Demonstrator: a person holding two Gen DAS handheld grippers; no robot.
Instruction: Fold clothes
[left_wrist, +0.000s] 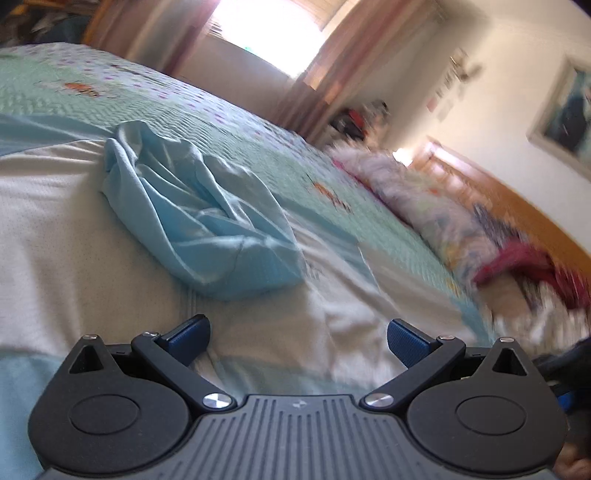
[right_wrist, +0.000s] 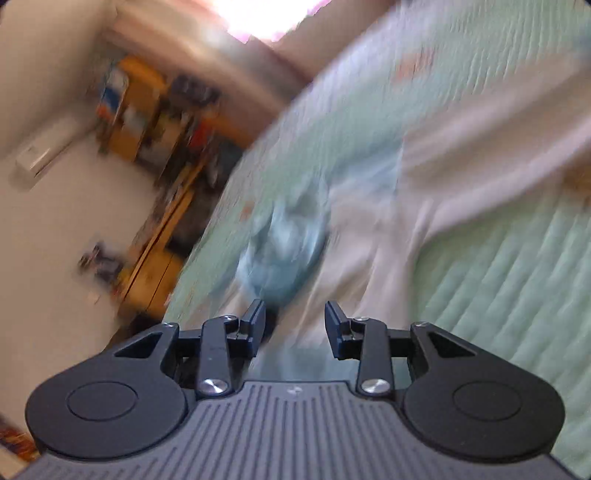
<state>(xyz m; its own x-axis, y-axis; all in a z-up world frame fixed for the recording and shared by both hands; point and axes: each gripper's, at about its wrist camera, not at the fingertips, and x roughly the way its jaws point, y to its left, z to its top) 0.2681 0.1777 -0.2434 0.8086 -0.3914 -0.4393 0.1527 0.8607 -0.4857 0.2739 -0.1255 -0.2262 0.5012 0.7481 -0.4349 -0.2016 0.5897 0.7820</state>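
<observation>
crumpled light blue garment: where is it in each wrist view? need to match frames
Left wrist: crumpled light blue garment sits left of centre, on the white cloth, beyond the open left gripper.
Right wrist: same garment, motion-blurred, near centre, just beyond the open right gripper.
Shared landmark: the green quilted bedspread under the white cloth.

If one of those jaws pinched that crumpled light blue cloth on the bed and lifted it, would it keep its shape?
Probably not. The light blue cloth lies in soft folds and creases, so it would likely droop and unfurl when lifted. It looks thin, so probably light. Pushed, it would more likely bunch up on the white garment beneath than slide neatly.
</observation>
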